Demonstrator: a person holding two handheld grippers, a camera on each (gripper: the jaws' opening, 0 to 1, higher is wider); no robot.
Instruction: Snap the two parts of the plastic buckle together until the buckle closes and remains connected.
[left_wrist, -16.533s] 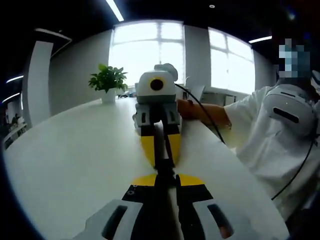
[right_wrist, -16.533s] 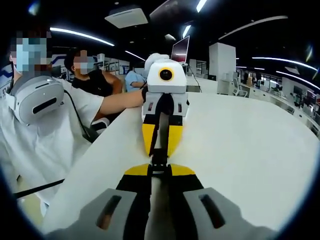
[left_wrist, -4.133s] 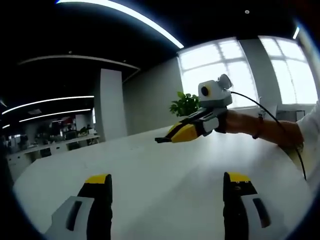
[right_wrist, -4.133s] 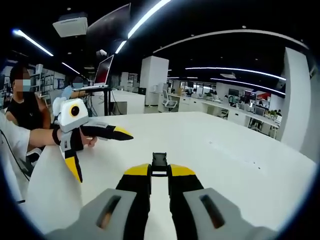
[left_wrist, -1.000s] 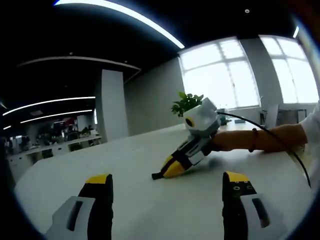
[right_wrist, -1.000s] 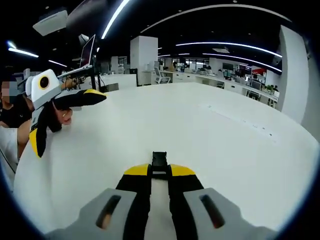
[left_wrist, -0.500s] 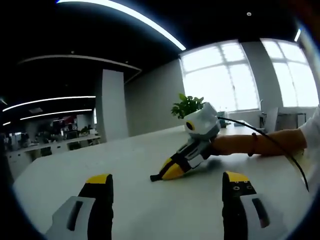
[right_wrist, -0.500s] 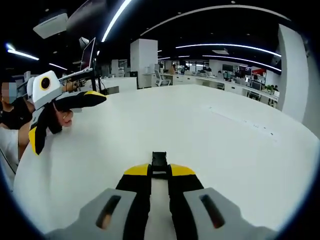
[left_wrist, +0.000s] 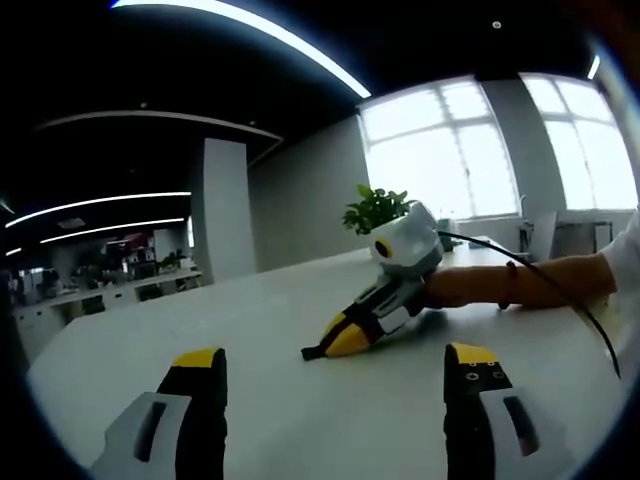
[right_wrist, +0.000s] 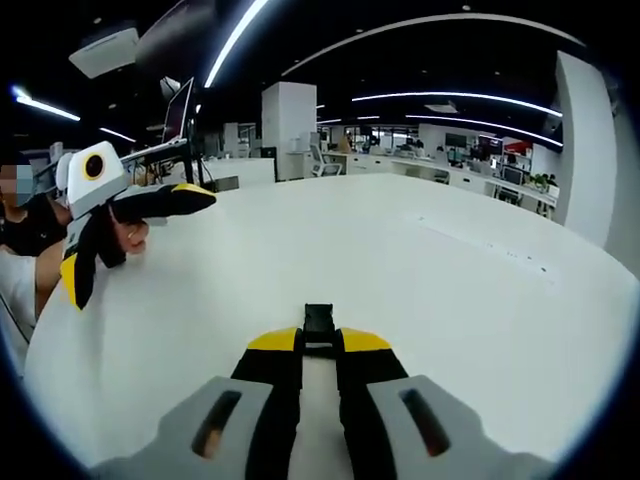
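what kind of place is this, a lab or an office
Most likely an open-plan office: rows of desks with chairs stretch behind the white table, a monitor stands on a stand, and a potted plant sits by large windows.

We observed a white counter (left_wrist: 250, 310), a potted plant (left_wrist: 372, 209) at its far edge before bright windows (left_wrist: 445, 150), and a monitor (right_wrist: 178, 104) beyond it.

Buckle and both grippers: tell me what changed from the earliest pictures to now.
The left gripper let go of the buckle, opened wide and drew back. The right gripper came down to the white table. Right stays shut on the buckle.
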